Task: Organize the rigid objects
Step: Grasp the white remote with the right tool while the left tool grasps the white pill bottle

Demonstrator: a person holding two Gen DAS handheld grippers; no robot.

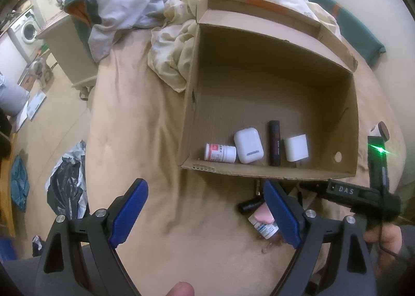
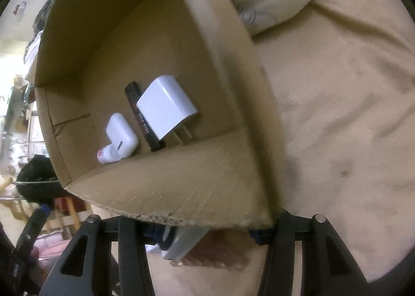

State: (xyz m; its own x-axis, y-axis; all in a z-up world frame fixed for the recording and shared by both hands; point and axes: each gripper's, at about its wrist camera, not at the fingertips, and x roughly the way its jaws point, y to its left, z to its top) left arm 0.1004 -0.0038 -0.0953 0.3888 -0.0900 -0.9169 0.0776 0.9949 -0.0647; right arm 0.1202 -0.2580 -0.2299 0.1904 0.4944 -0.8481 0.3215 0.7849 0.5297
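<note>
My left gripper (image 1: 205,211) hovers over the tan bed cover (image 1: 145,140), jaws spread wide with nothing between the blue pads (image 1: 129,208). The cardboard box (image 1: 321,166) sits just beyond it on the bed. Along the box's near wall I see four things in a row: a small white pill bottle (image 1: 220,152) lying on its side, a white earbud case (image 1: 248,145) touching it, a black tube (image 1: 274,142), and a white charger plug (image 1: 296,147).

Outside the box, right by my left gripper's right pad, lie a black cylinder (image 1: 250,205), something pink (image 1: 262,215) and a small labelled bottle (image 1: 265,228).

My right gripper (image 2: 207,231) is low against the box's outer near wall; the box's rim hides its fingertips, so I cannot tell whether it is wide, narrow or gripping. A flat grey piece (image 2: 186,242) shows between its arms, though whether the pads press it I cannot tell.
</note>
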